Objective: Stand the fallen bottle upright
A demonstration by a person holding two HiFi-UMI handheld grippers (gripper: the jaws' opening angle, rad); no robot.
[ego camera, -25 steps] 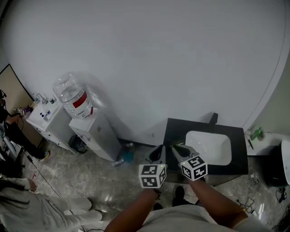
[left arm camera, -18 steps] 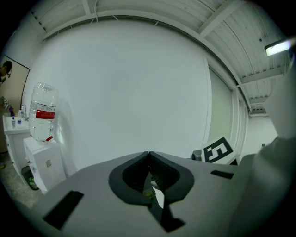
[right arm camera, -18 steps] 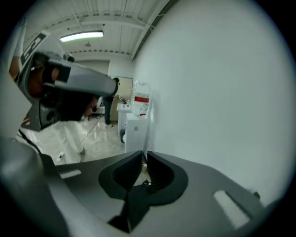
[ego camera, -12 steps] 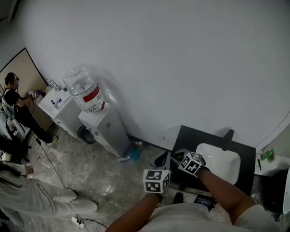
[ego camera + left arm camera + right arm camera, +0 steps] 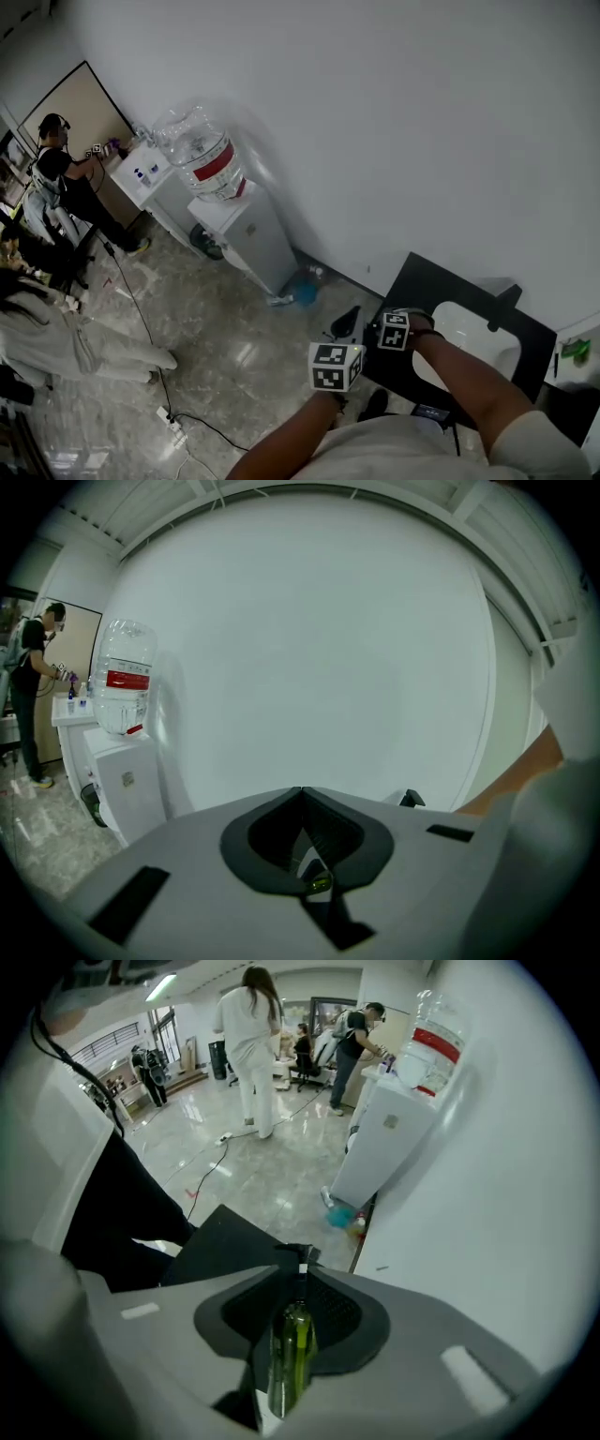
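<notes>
A water dispenser [image 5: 251, 239] is set against the wall [image 5: 375, 112], and a jug [image 5: 204, 155] is seated on top of it. A cabinet [image 5: 141, 178] is placed just to its left, with a person [image 5: 61, 173] before it. To the dispenser's right, a counter [image 5: 422, 281] is set against the same wall. A sink [image 5: 473, 333] is sunk into it, with a faucet [image 5: 507, 298] behind. Over the counter, a bottle [image 5: 291, 1349] is seen between the opening jaws of the right gripper [image 5: 298, 1252].
</notes>
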